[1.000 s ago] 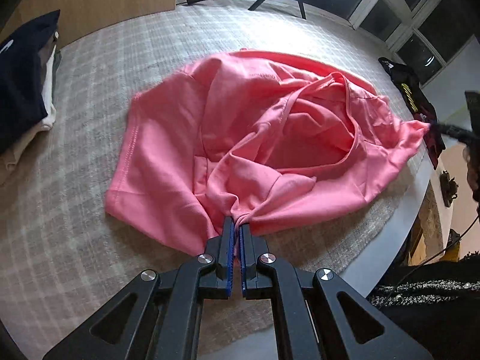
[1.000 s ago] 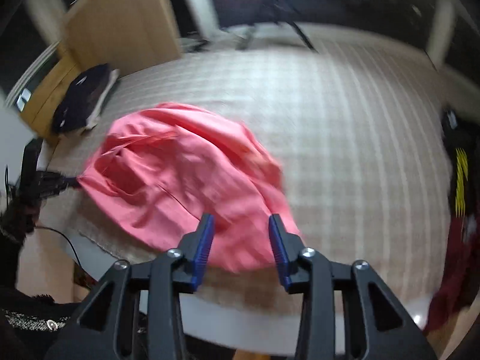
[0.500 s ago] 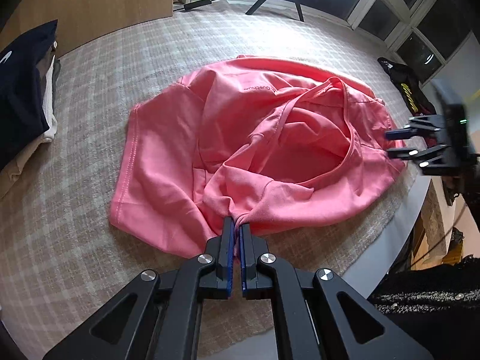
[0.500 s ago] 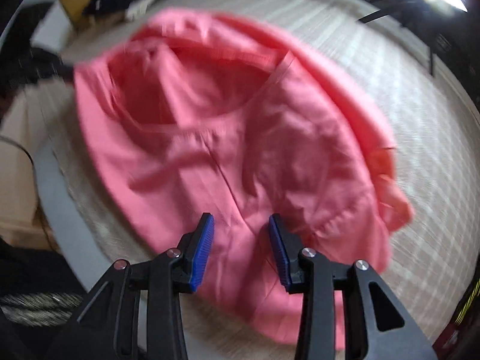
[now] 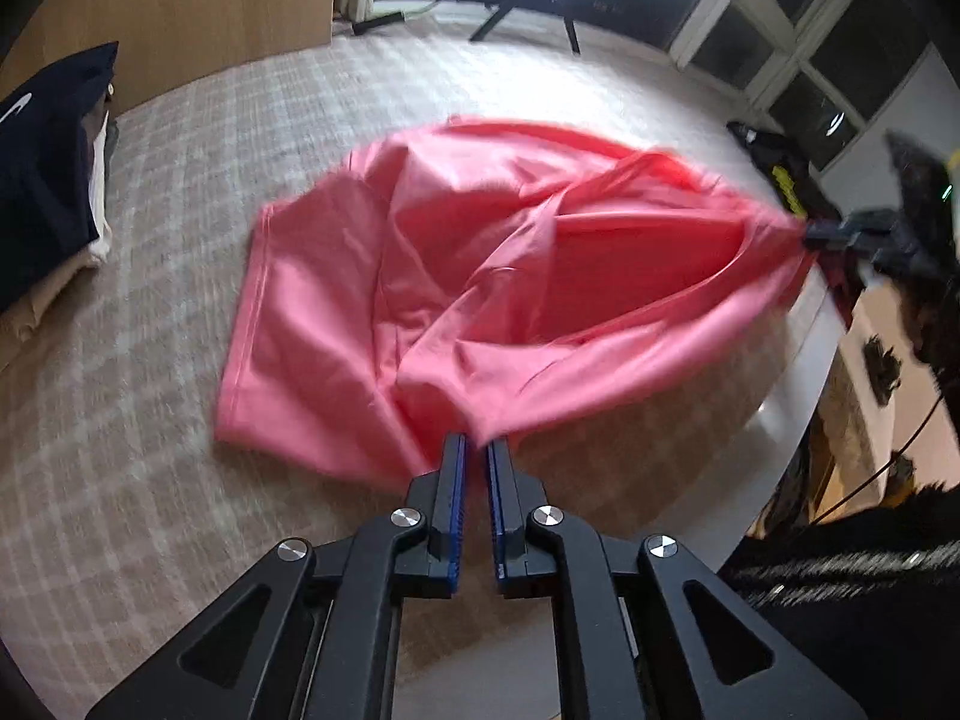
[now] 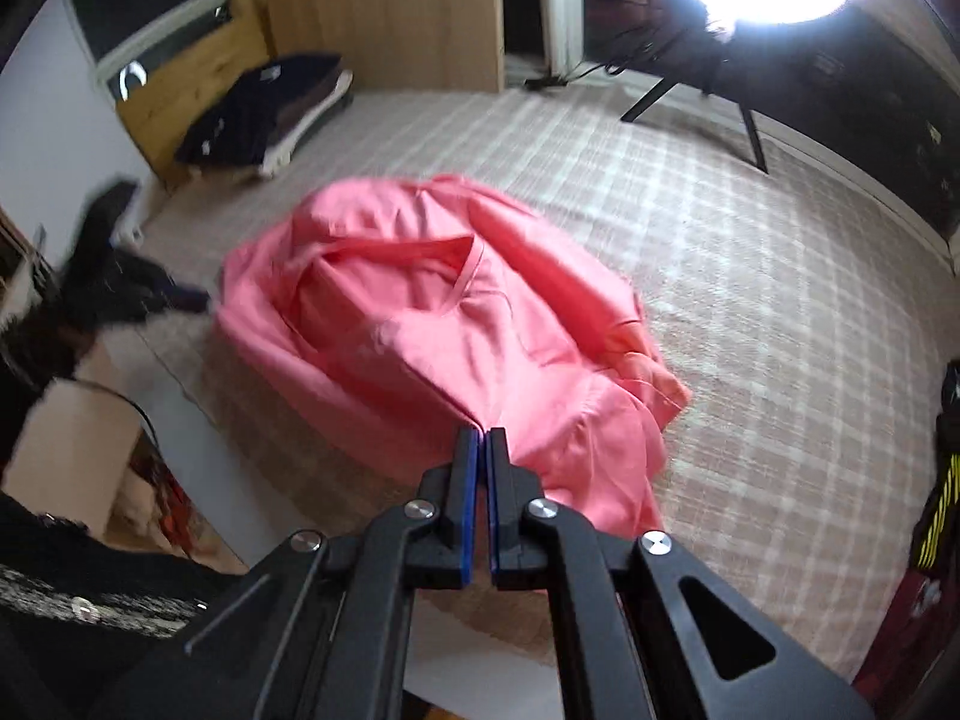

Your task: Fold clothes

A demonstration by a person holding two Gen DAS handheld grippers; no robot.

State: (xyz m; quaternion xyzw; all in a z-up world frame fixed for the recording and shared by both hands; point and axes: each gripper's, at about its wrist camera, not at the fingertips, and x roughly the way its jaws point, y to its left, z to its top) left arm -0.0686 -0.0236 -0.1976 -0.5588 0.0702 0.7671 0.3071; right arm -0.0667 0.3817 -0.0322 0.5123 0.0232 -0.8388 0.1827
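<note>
We pinch the pink T-shirt (image 5: 480,276) at two edges — left gripper (image 5: 474,450) and right gripper (image 6: 484,441) both clamped on cloth. Pulled apart, it should spread flat for folding.

A round desk (image 5: 798,372) with a pale rim is carrying a beige checked cloth (image 5: 180,480) that is covering most of its top. A pink garment (image 5: 420,276) is lying rumpled on the cloth near the rim. A stack of folded clothes (image 5: 48,180), dark on top, is sitting well apart at the far side. A black and yellow garment (image 6: 942,498) is lying at the other edge.
</note>
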